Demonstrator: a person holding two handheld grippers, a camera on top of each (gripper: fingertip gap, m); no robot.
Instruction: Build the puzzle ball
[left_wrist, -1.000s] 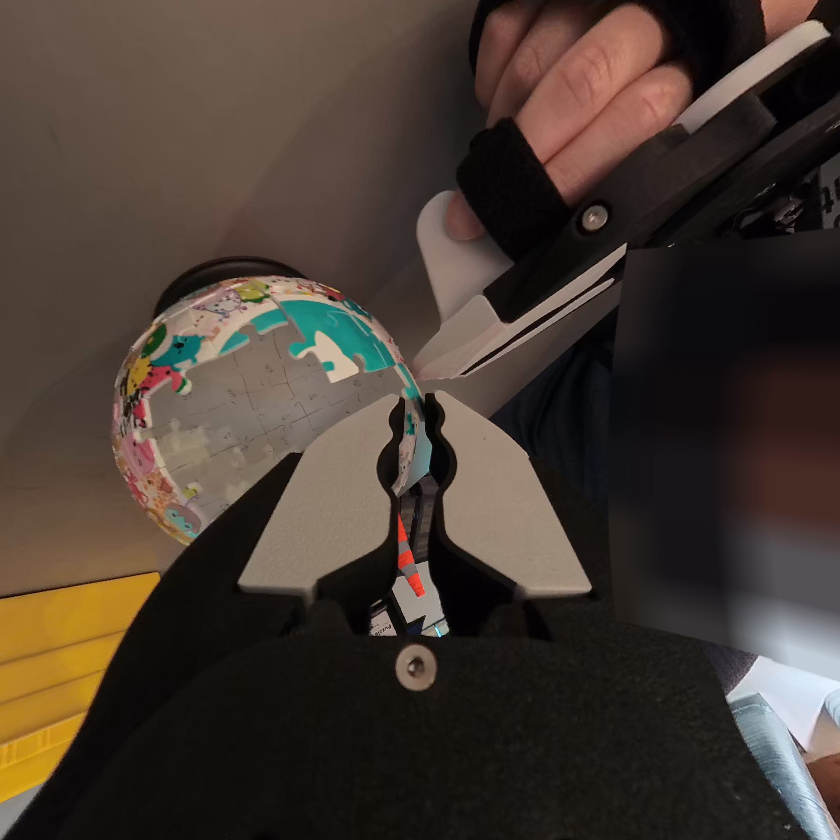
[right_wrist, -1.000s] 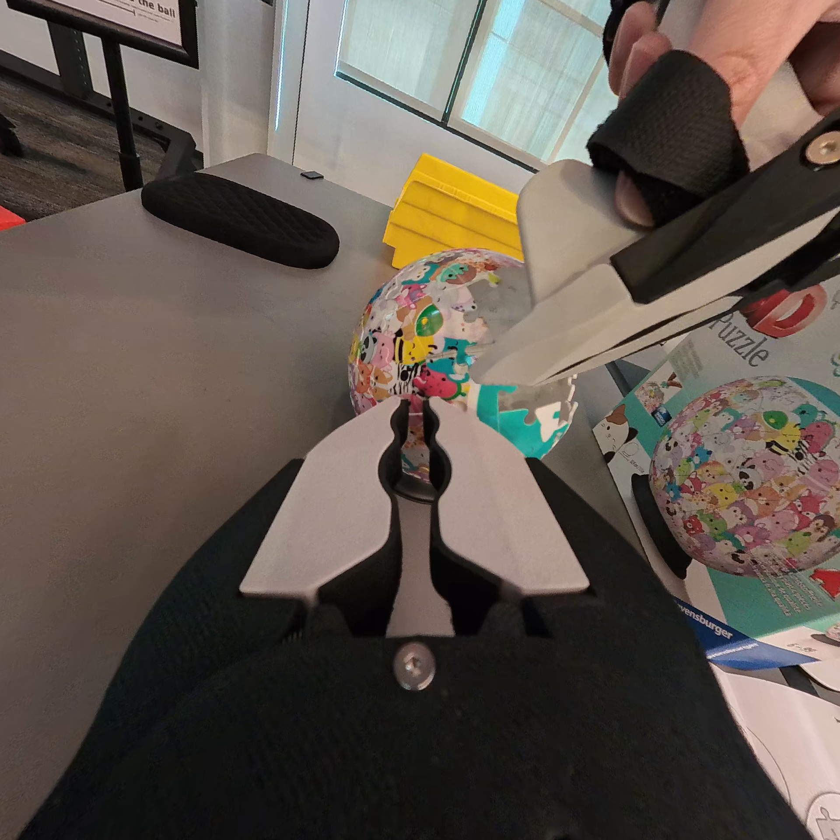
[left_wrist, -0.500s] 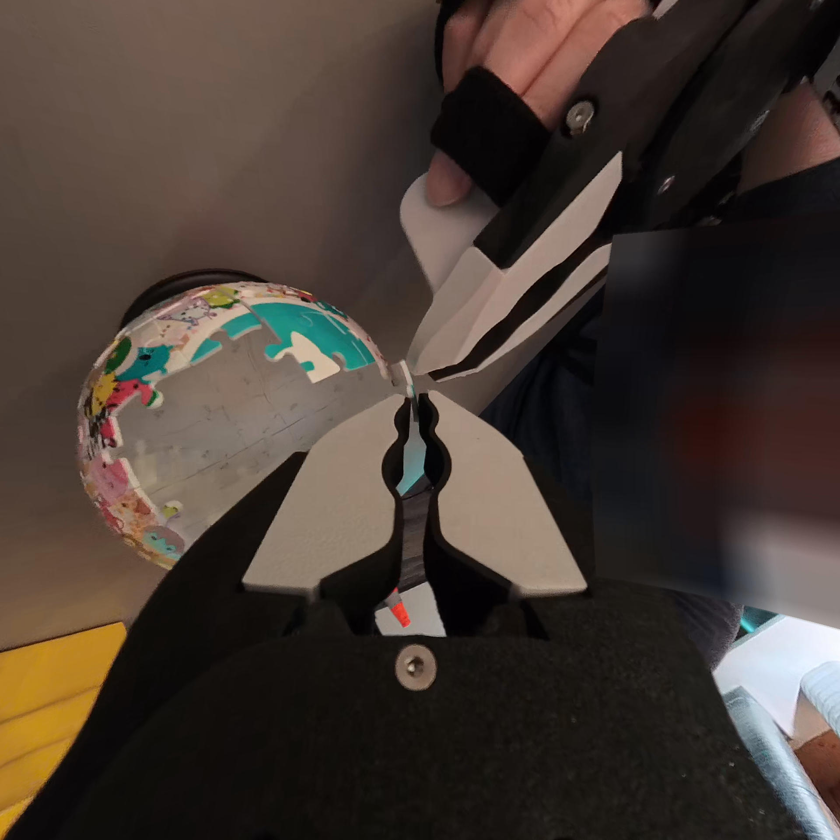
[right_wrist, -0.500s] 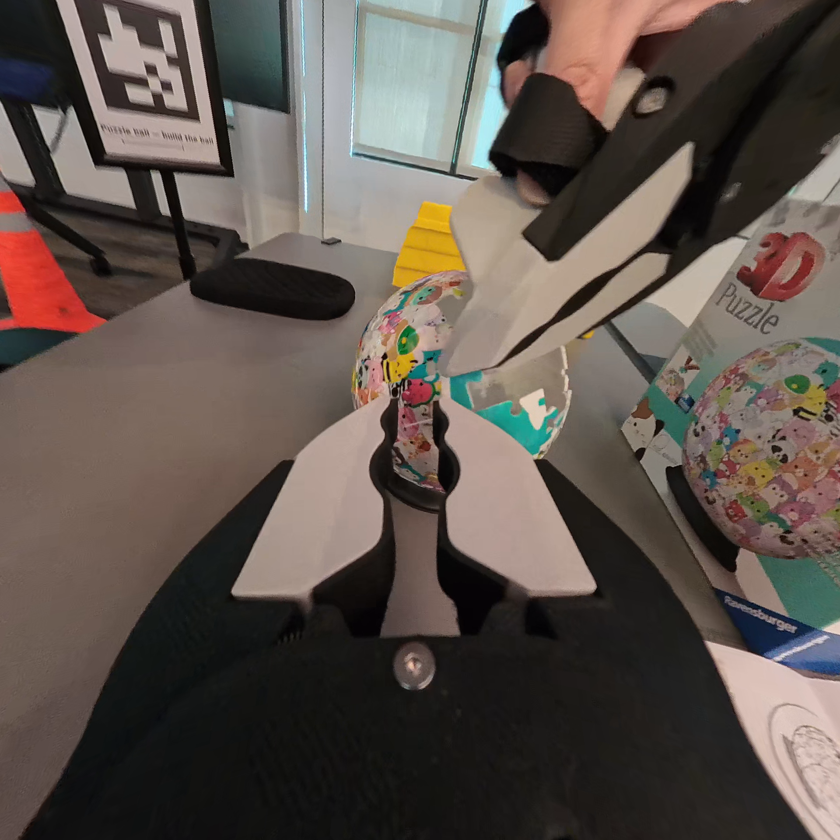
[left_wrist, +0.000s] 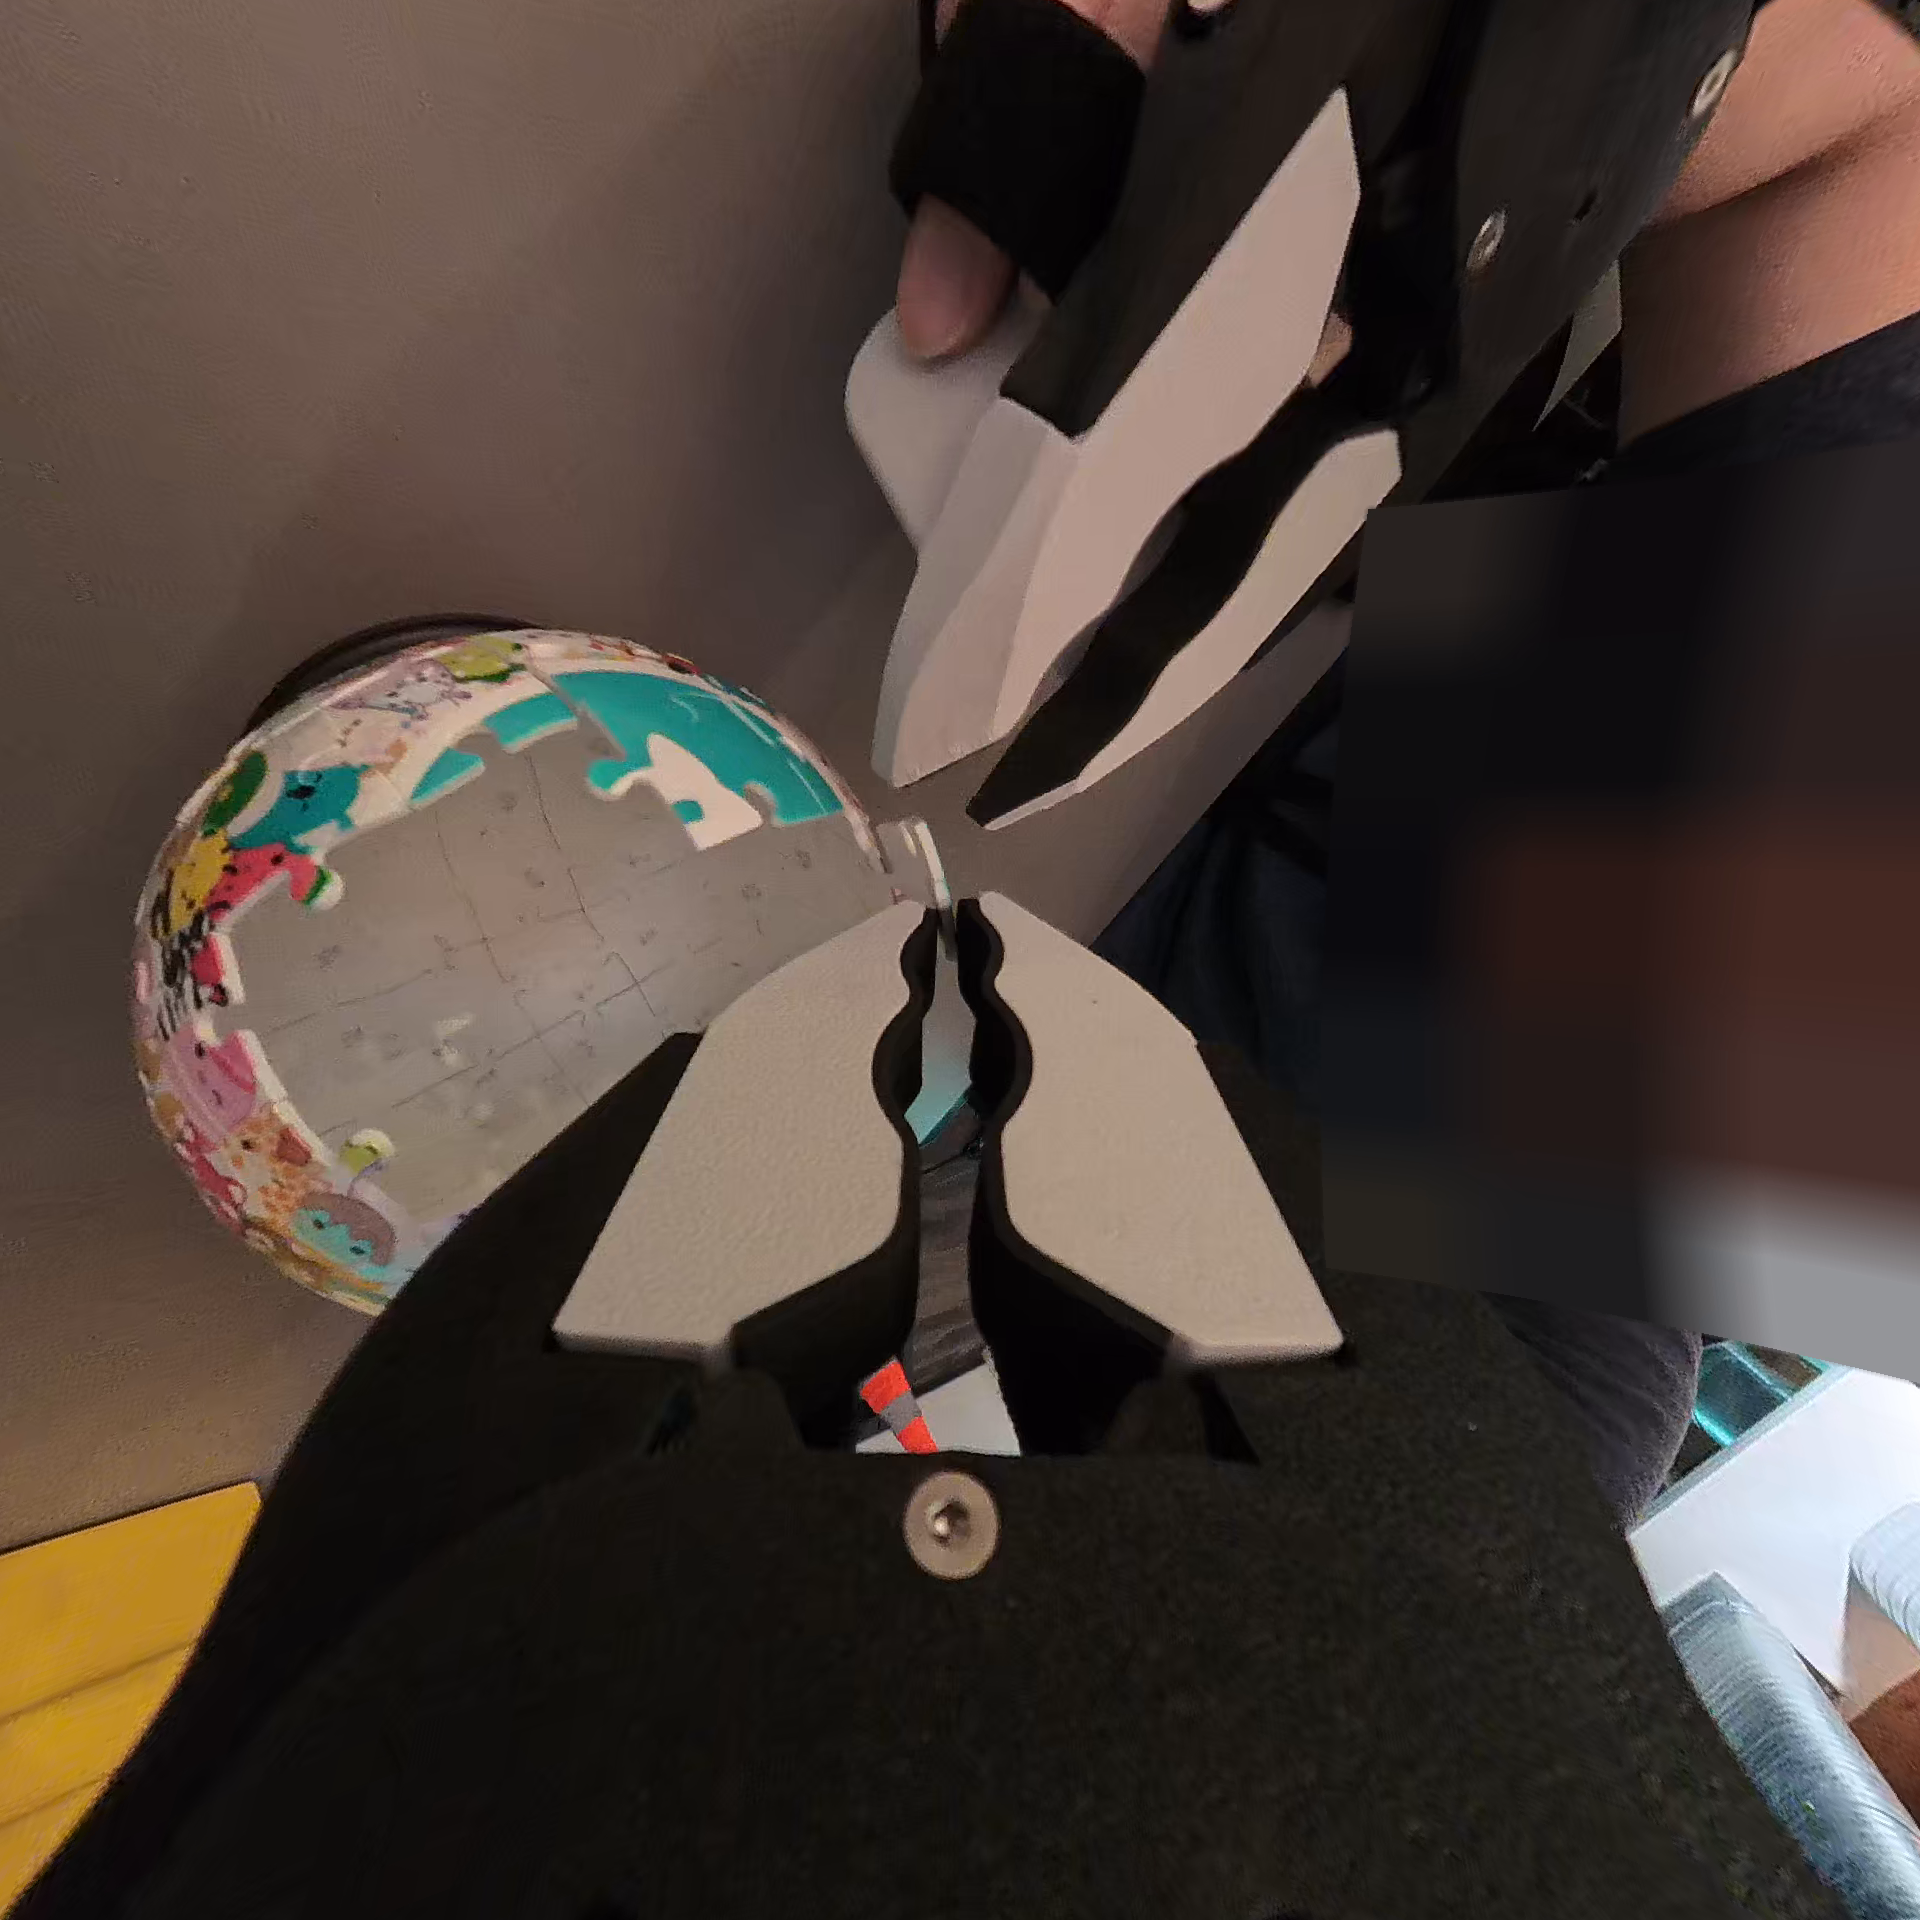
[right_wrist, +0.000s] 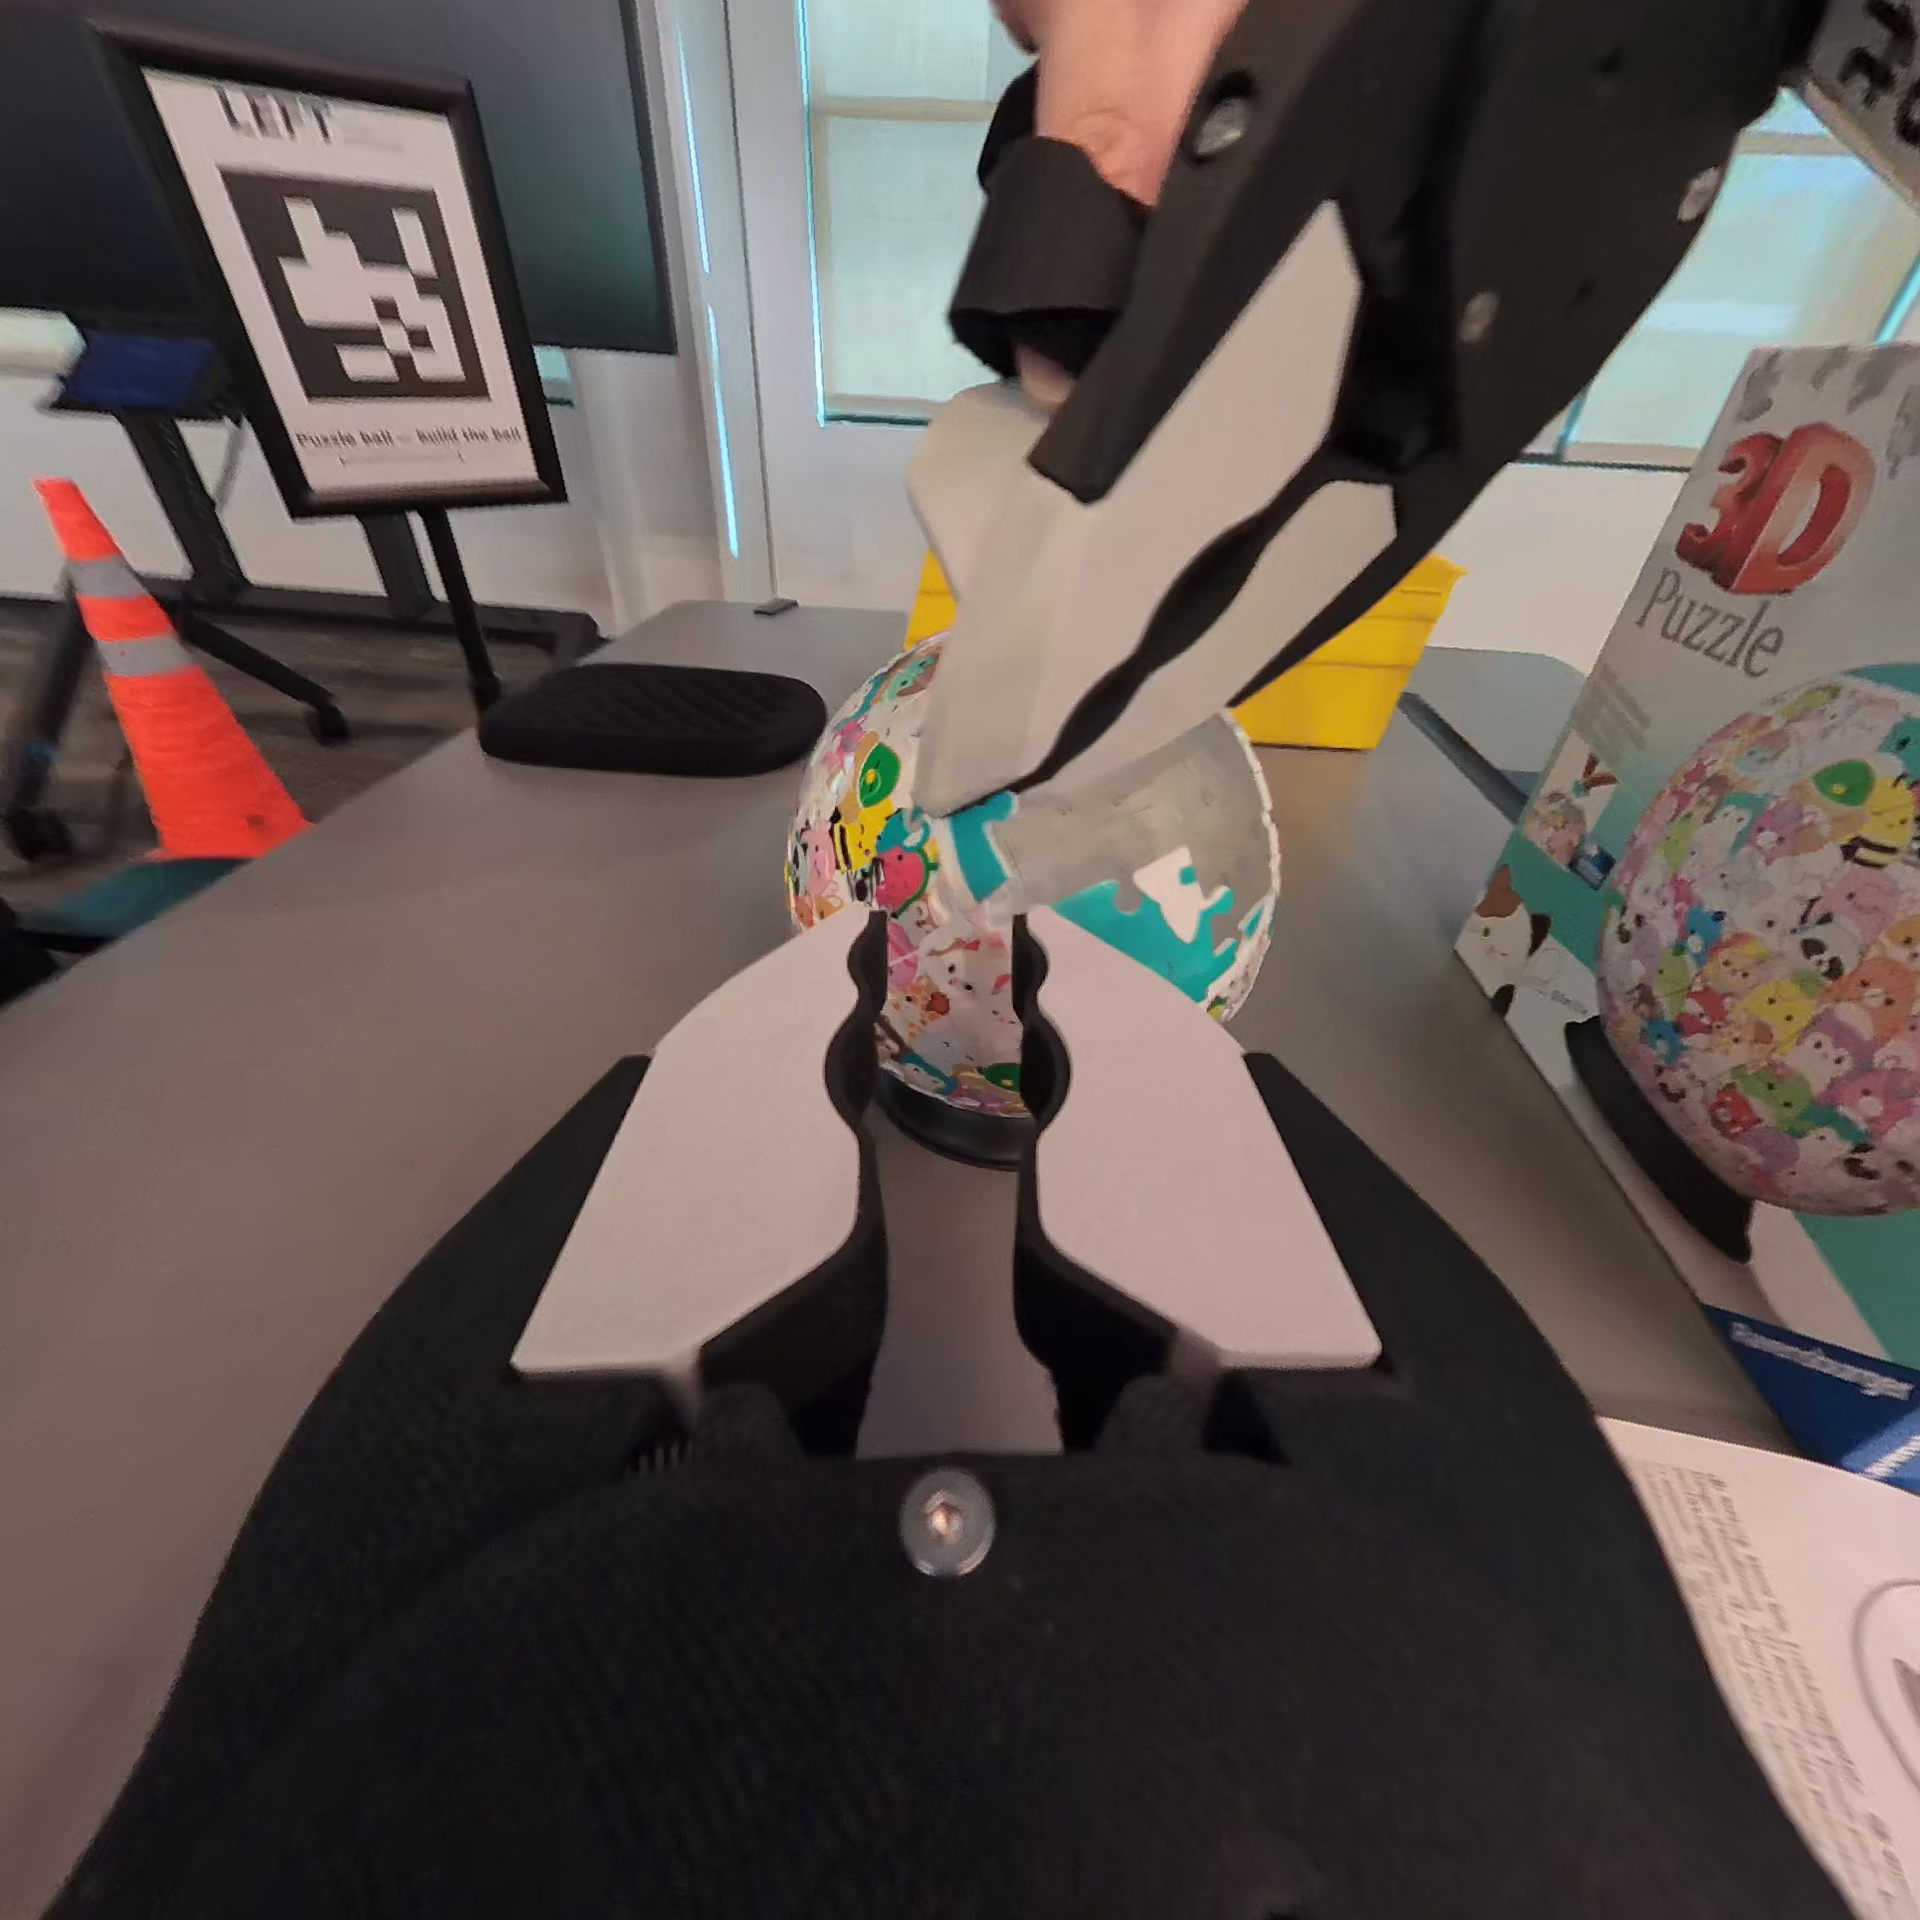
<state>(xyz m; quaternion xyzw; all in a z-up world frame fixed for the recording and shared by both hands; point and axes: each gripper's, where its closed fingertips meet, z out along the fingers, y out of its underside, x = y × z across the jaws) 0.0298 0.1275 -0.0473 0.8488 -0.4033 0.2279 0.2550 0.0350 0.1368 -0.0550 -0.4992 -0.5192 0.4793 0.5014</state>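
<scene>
Two smooth grey tongs meet at the half-built puzzle ball (right_wrist: 1039, 894); left gripper (left_wrist: 943, 914) clenched on a curved piece (left_wrist: 914, 868); right gripper (right_wrist: 951, 925) slightly parted, grasping nothing.

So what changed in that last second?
The jaws of the right gripper opened, apparently letting go of the teal puzzle piece, and the gripper swung to a steeper angle. The left gripper stays shut on the piece at the edge of the puzzle ball. The ball remains unfinished on its black stand on the grey table.
</scene>
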